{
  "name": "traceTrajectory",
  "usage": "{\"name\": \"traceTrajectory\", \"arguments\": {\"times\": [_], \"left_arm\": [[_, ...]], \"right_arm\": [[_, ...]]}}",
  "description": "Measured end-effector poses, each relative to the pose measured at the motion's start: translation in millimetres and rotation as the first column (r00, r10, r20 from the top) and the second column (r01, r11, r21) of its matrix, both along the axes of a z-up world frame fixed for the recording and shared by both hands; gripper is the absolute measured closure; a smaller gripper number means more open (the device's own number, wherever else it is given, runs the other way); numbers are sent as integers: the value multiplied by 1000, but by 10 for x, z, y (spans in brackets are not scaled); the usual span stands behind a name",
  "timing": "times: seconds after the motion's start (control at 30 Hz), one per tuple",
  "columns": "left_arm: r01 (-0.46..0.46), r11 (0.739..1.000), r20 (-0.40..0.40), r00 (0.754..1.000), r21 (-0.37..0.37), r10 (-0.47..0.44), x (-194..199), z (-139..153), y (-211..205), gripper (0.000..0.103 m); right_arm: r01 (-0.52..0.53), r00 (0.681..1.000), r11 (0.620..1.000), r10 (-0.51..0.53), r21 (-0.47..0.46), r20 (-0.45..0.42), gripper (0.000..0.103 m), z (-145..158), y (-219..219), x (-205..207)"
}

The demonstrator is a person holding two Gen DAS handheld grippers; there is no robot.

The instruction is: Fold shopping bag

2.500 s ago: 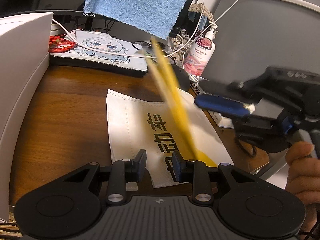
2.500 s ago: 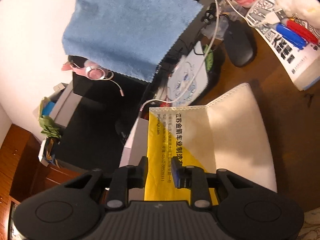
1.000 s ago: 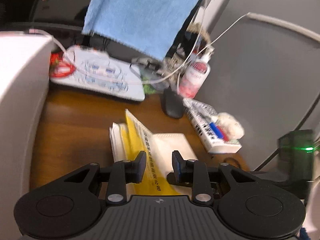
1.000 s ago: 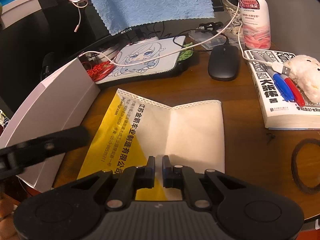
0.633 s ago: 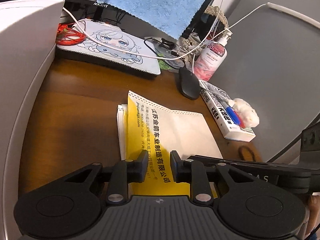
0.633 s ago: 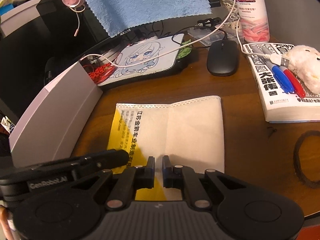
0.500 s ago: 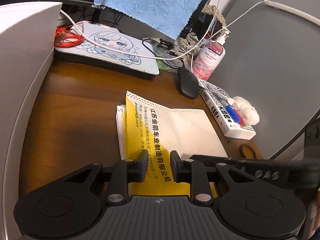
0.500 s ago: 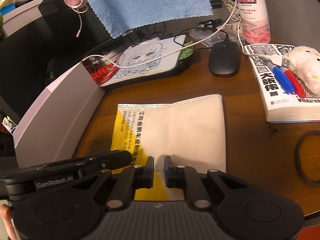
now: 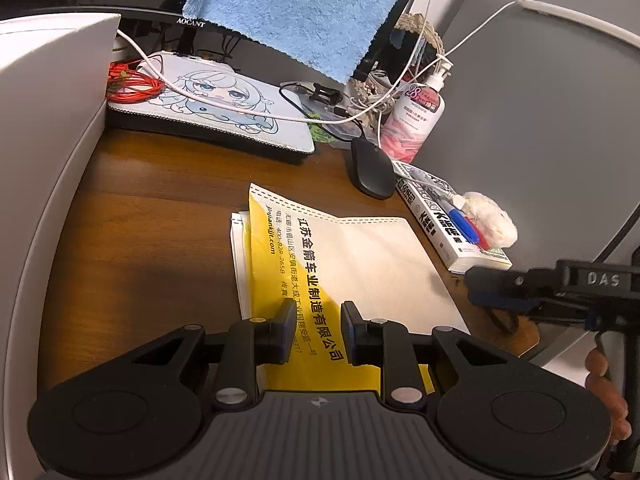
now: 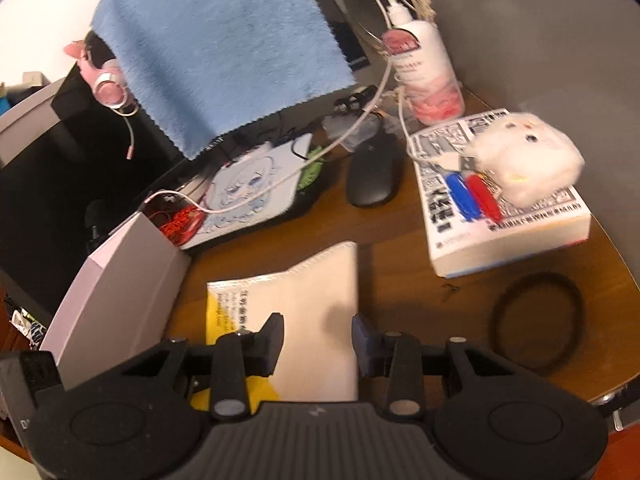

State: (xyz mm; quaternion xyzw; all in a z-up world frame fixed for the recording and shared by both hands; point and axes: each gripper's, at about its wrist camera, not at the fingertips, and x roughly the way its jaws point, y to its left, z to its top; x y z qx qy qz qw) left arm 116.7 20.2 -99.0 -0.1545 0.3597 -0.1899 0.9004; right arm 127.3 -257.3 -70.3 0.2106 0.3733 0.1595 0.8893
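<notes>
The shopping bag (image 9: 360,256) lies folded flat on the wooden desk, with a yellow printed panel on the left and a cream panel on the right. A lower white layer peeks out along its left edge. My left gripper (image 9: 318,326) is open, hovering over the bag's near yellow edge with nothing between its fingers. Off the bag's right corner, the right gripper (image 9: 516,286) is held by a hand (image 9: 600,376). In the right wrist view the right gripper (image 10: 318,340) is open above the bag (image 10: 316,300), gripping nothing.
A white box (image 9: 44,128) walls the left side. Behind the bag are an anime mouse pad (image 9: 216,104), a black mouse (image 9: 370,168), a lotion bottle (image 9: 416,120) and cables. A book (image 10: 500,216) carrying pens and a plush toy sits to the right, near a black hair tie (image 10: 536,320).
The right gripper has opened, letting go of the bag's near edge, and has swung off to the right. The bag lies flat. My left gripper has barely moved.
</notes>
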Motion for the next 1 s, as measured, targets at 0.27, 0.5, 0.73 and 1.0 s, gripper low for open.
{"name": "traceTrajectory", "arguments": {"times": [0.27, 0.5, 0.73, 1.0], "left_arm": [[7, 999, -25, 1000, -54, -8, 45, -19, 84, 79], [10, 998, -23, 1000, -58, -11, 41, -22, 93, 79], [4, 999, -18, 1000, -48, -5, 32, -21, 82, 79], [2, 999, -7, 1000, -36, -2, 17, -20, 75, 79]], "right_arm": [[-17, 999, 997, 21, 78, -42, 69, -197, -95, 56], [-20, 998, 993, 27, 116, -60, 78, -292, -94, 62], [-79, 997, 968, 79, 240, 7, 81, -234, -182, -17], [-93, 995, 974, 100, 207, -22, 93, -310, 49, 66]]}}
